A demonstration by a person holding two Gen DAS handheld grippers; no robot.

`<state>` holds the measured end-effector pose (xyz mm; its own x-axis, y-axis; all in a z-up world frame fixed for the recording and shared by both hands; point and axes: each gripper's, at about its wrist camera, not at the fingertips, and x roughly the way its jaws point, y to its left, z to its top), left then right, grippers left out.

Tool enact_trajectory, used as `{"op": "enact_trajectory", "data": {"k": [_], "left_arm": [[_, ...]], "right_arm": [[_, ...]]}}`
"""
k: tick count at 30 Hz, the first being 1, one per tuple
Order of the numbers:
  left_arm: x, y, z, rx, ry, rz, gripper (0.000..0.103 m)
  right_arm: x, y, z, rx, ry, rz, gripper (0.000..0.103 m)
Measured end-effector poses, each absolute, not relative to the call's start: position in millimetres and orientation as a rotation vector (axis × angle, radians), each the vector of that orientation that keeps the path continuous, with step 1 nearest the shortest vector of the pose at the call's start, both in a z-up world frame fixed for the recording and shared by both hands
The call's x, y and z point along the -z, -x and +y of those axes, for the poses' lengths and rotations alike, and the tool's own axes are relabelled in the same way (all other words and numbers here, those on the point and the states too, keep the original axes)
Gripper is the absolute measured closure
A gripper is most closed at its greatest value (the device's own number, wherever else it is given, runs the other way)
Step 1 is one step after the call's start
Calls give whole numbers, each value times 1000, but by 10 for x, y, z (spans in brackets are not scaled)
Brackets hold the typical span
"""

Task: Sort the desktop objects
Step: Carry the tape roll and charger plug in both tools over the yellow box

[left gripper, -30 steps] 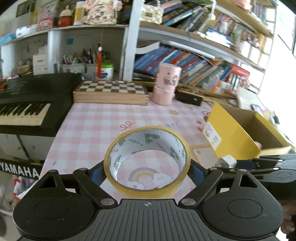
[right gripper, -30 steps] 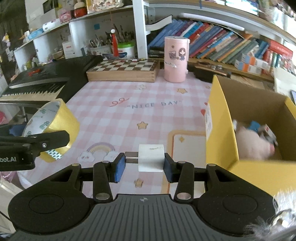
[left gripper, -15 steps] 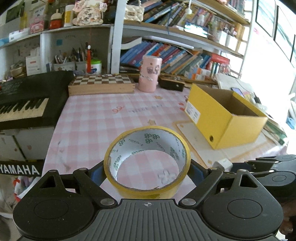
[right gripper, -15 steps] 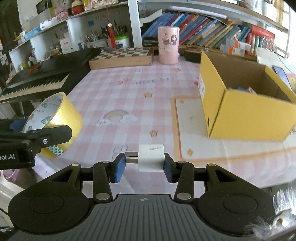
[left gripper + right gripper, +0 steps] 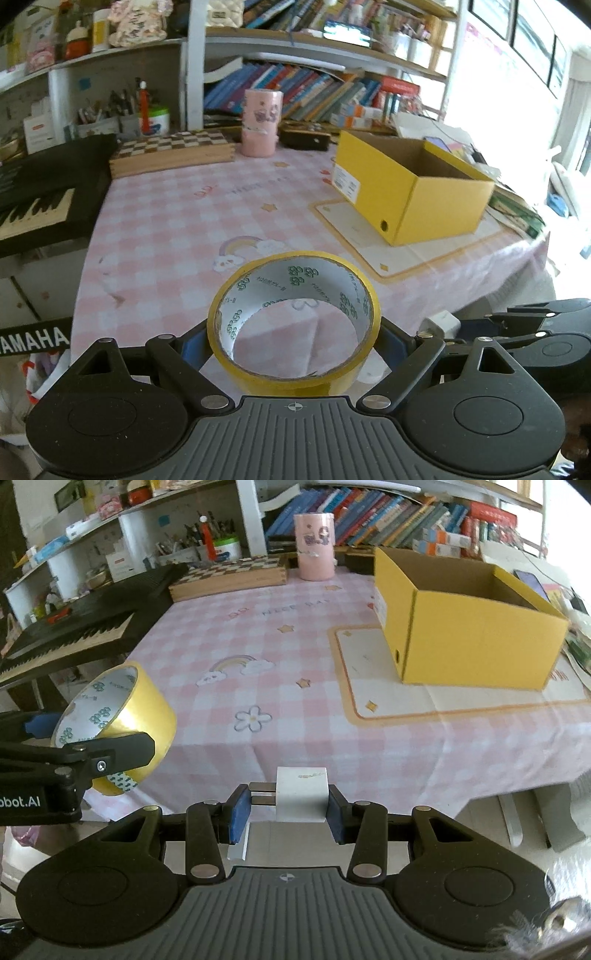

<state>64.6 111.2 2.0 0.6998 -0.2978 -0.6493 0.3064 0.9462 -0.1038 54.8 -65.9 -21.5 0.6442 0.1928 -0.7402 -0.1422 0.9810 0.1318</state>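
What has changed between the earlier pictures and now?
Both grippers drew back from the yellow box toward the table's near edge; the box now looks farther off and its inside is hidden. Nothing was taken or released: the left gripper still holds the tape roll, and the right gripper the white charger.

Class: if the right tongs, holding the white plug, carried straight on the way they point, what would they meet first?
Probably the pink checked tablecloth near its front edge, ahead of the right tongs and plug; depth is unclear.

Pink checked tablecloth (image 5: 295,657), crowded bookshelves (image 5: 314,85) behind, black keyboard (image 5: 74,627) left, bright window (image 5: 535,48) right
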Motion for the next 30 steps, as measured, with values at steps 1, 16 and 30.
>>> {"op": "enact_trajectory", "data": {"k": [1, 16, 30], "left_arm": [[-17, -642, 1093, 347, -17, 723, 13], [-10, -660, 668, 511, -98, 709, 13], [-5, -797, 175, 602, -129, 712, 13]], "right_arm": [[218, -528, -670, -182, -68, 852, 63], [227, -278, -1021, -41, -138, 853, 63], [222, -308, -1436, 32, -154, 863, 63]]}}
